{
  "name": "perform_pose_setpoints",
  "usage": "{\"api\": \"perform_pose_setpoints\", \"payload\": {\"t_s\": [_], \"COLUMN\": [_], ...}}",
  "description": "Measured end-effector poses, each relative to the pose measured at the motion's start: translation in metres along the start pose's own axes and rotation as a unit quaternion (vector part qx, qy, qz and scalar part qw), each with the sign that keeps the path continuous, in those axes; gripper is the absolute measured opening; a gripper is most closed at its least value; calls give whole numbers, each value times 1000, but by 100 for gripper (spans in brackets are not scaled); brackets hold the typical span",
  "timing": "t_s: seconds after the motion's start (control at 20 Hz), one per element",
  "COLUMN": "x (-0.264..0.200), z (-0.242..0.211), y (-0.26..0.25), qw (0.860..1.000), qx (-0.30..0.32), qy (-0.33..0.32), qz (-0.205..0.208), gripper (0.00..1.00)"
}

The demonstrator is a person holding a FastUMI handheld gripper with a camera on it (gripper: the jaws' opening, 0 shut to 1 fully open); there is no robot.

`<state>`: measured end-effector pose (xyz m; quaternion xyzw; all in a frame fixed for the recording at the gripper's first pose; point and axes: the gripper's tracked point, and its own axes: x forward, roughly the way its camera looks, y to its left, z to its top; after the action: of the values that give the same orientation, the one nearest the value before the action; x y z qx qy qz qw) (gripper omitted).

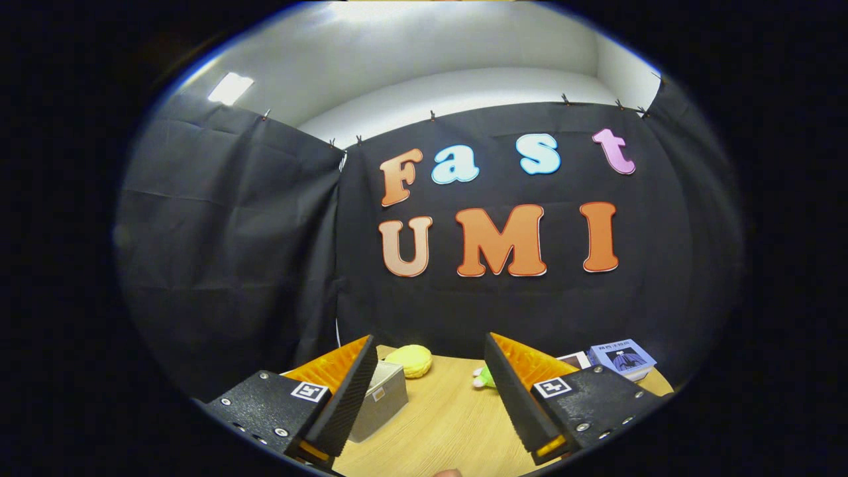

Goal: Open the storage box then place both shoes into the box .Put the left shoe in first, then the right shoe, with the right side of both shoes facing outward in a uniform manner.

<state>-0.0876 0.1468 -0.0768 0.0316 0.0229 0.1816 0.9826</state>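
Observation:
My gripper (430,354) is open, its two fingers spread wide with nothing between them, and it is held high and tilted up toward the booth wall. A grey storage box (384,397) stands on the wooden table (444,417), partly hidden behind the left finger (348,391); I cannot tell if its lid is up.
A yellow round soft toy (411,360) lies at the table's far edge beyond the left finger. A small green and white toy (482,377) peeks out beside the right finger. A blue printed box (621,358) and a white card (575,360) sit at the far right.

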Motion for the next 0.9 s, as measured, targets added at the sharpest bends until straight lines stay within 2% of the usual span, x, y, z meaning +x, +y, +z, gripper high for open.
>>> {"api": "perform_pose_setpoints", "payload": {"t_s": [0.15,0.45,0.9], "x": [-11,-38,-55], "z": [10,30,45], "y": [-11,-41,-47], "qw": [999,991,990], "qx": [-22,-80,-68], "qy": [-28,-71,-94], "qz": [-11,-77,-79], "gripper": [97,98,99]}}
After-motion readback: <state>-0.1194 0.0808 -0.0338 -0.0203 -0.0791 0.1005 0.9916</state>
